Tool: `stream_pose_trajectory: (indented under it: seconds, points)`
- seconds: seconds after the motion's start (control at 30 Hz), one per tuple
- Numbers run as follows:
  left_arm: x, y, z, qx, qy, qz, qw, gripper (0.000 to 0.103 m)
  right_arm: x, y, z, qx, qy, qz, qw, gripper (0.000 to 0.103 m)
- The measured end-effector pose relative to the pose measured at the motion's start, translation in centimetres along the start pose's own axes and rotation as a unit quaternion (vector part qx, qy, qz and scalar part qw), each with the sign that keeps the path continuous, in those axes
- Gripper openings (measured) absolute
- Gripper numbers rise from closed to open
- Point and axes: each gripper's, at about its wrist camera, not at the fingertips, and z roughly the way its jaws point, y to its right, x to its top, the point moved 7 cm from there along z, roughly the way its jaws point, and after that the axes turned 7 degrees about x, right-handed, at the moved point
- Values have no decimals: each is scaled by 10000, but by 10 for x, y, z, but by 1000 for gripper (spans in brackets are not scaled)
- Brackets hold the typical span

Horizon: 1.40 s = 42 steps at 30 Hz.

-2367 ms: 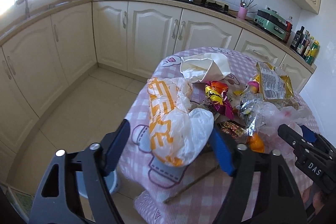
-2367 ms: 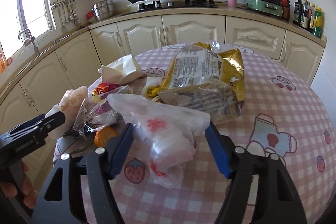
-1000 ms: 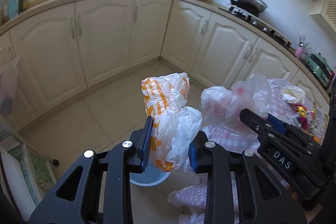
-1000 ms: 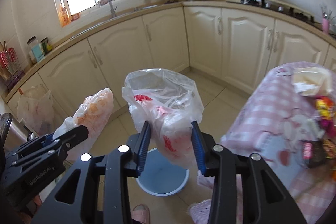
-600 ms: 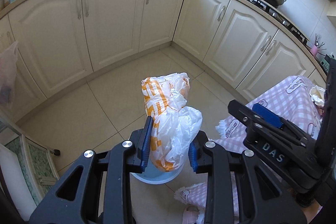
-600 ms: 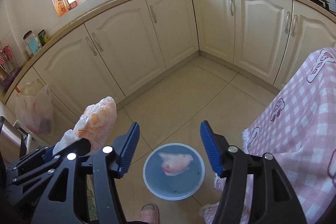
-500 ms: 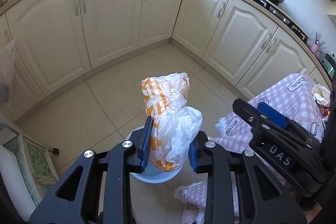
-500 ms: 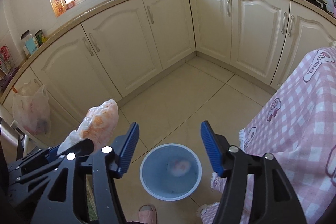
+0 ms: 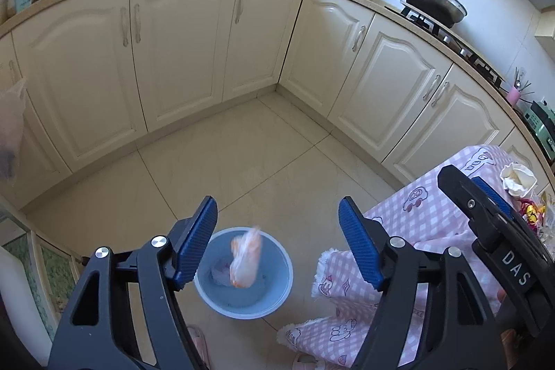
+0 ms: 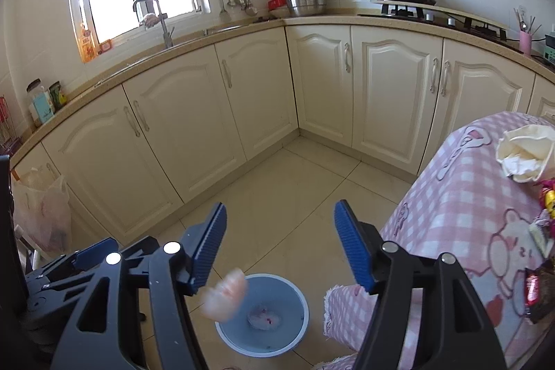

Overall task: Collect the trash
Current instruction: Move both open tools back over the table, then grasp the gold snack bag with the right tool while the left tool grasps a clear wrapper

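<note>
Now both grippers, left (image 9: 277,241) and right (image 10: 280,245), gape empty (just opened); orange-white bag (image 9: 245,264) blurs above blue bin (image 9: 277,295).

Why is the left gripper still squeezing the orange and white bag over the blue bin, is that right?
Not quite. The left gripper has just opened and nothing is between its jaws. The orange and white bag is loose, falling blurred over the blue bin, as the left wrist view shows.

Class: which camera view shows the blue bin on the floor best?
The left wrist view: the blue bin sits between the claw fingers, rim almost fully visible. In the right wrist view a claw finger and the falling orange-and-white bag cover its left edge.
</note>
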Motion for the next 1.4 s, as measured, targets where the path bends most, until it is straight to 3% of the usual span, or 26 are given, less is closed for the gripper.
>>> stream_pose_trajectory:
  seconds: [0.37,0.53,0.77,1.1,1.4]
  points:
    - [6,43,-71,-340,464,324,9978,72,15,27,-83,-183,481,136,9986,65]
    - [-4,88,-103,-727,612,713,9929,72,15,65,-137,-503,768,305,9953,67]
    - [-34,162,-129,-1213,578,1377,9813,72,-5,142,-211,-1267,1068,610,9843,68]
    - [-79,262,-147,-1748,393,2205,9588,73,-43,237,-273,-1945,1263,1272,9644,69]
    - [-91,317,-133,-1861,290,2490,9500,72,-56,296,-286,-2194,1216,1717,9527,71]
